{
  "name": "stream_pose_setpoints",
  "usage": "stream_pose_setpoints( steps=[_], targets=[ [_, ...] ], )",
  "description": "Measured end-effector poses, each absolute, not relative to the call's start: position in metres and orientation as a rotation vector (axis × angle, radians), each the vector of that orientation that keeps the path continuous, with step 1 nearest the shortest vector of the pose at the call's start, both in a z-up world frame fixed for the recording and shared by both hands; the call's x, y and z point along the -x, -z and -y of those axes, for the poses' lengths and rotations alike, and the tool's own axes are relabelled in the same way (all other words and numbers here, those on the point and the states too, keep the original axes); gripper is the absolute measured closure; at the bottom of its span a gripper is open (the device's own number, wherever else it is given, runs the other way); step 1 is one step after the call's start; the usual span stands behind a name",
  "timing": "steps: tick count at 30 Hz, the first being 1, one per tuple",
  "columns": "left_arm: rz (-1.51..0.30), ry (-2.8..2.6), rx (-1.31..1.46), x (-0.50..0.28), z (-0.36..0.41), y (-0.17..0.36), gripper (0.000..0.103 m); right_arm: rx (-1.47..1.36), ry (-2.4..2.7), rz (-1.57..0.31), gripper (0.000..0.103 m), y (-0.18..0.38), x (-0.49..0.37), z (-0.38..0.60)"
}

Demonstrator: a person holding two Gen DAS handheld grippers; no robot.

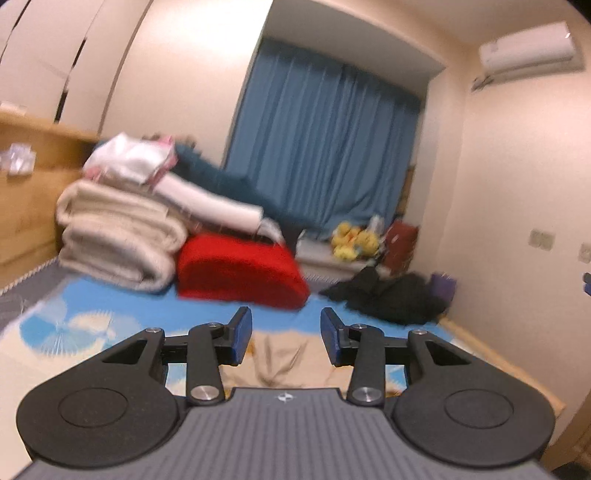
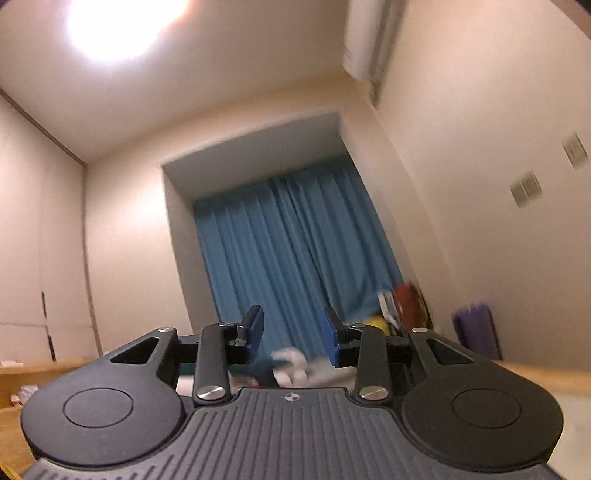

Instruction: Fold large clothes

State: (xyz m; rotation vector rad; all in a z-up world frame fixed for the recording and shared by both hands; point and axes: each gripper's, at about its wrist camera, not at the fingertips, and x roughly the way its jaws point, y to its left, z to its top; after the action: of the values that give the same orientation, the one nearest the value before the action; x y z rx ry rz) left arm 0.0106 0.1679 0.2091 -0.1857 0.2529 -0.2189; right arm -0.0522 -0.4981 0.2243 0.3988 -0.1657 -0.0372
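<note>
Two grippers are up in the air, and I see nothing between the fingers of either one. My left gripper [image 1: 286, 336] has its blue pads spread apart, let go of everything, and it looks across the bed mat with blue and cream pictures [image 1: 92, 325]. Far ahead of it, a heap of black clothes [image 1: 391, 295] lies crumpled on the mat near the right wall. To the left of that heap sits a folded red blanket [image 1: 240, 273], and beside it a tall stack of folded cream blankets [image 1: 118, 236]. A long blue curtain [image 1: 321, 147] hangs behind them. My right gripper [image 2: 293, 336] is spread apart too and holds nothing. It tips up toward the blue curtain and the bright ceiling light [image 2: 122, 26]. The picture is blurry, so I cannot make out the small things below it.
</note>
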Motion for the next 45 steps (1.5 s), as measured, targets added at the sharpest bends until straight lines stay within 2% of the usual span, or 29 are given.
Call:
stream_pose_setpoints(
  steps=[7, 11, 13, 18, 23, 24, 25, 26, 27, 28, 31, 32, 37, 38, 41, 43, 45],
  targets=[
    [-0.470, 0.062, 0.197, -0.057, -0.146, -0.048, 0.058, -0.437, 0.116, -0.225, 0.062, -0.079, -0.008, 0.472],
    [-0.796, -0.044, 0.144, -0.095, -0.148, 0.023, 0.058, -0.452, 0.157, -0.492, 0.062, 0.007, -0.035, 0.453],
    [-0.861, -0.058, 0.154, -0.104, -0.154, 0.039, 0.058, -0.462, 0.161, -0.636, 0.062, 0.033, -0.050, 0.445],
    [-0.981, -0.169, 0.264, -0.113, -0.182, 0.068, 0.052, -0.498, 0.210, -0.845, 0.062, 0.078, -0.067, 0.446],
    [-1.108, -0.197, 0.293, -0.121, -0.196, 0.090, 0.054, -0.485, 0.228, -0.979, 0.062, 0.102, -0.066, 0.438],
    [-1.105, -0.195, 0.270, -0.122, -0.195, 0.091, 0.060, -0.472, 0.230, -0.997, 0.062, 0.110, -0.068, 0.438],
    [-1.102, -0.189, 0.235, -0.122, -0.192, 0.090, 0.088, -0.465, 0.232, -1.011, 0.062, 0.110, -0.068, 0.437],
    [-1.104, -0.172, 0.209, -0.121, -0.190, 0.088, 0.099, -0.466, 0.232, -1.020, 0.062, 0.110, -0.066, 0.437],
    [-1.090, -0.162, 0.206, -0.119, -0.190, 0.085, 0.100, -0.469, 0.230, -1.022, 0.062, 0.109, -0.064, 0.436],
    [-1.074, -0.161, 0.205, -0.118, -0.190, 0.082, 0.100, -0.470, 0.228, -1.022, 0.064, 0.108, -0.062, 0.436],
    [-1.015, -0.152, 0.219, -0.106, -0.191, 0.068, 0.100, -0.474, 0.201, -1.000, 0.100, 0.106, -0.060, 0.434],
    [-1.011, -0.147, 0.241, -0.103, -0.194, 0.066, 0.100, -0.466, 0.196, -0.976, 0.102, 0.101, -0.058, 0.433],
    [-1.112, -0.166, 0.359, -0.102, -0.205, 0.084, 0.089, -0.479, 0.206, -0.969, 0.100, 0.096, -0.053, 0.433],
    [-1.119, -0.168, 0.354, -0.101, -0.205, 0.085, 0.088, -0.486, 0.215, -0.987, 0.092, 0.099, -0.053, 0.434],
    [-1.117, -0.156, 0.317, -0.105, -0.199, 0.087, 0.078, -0.476, 0.243, -1.047, 0.081, 0.109, -0.055, 0.432],
    [-1.115, -0.157, 0.298, -0.107, -0.196, 0.089, 0.073, -0.461, 0.240, -1.052, 0.081, 0.110, -0.056, 0.430],
    [-1.115, -0.159, 0.280, -0.109, -0.192, 0.090, 0.072, -0.451, 0.238, -1.052, 0.081, 0.109, -0.055, 0.429]
  ],
)
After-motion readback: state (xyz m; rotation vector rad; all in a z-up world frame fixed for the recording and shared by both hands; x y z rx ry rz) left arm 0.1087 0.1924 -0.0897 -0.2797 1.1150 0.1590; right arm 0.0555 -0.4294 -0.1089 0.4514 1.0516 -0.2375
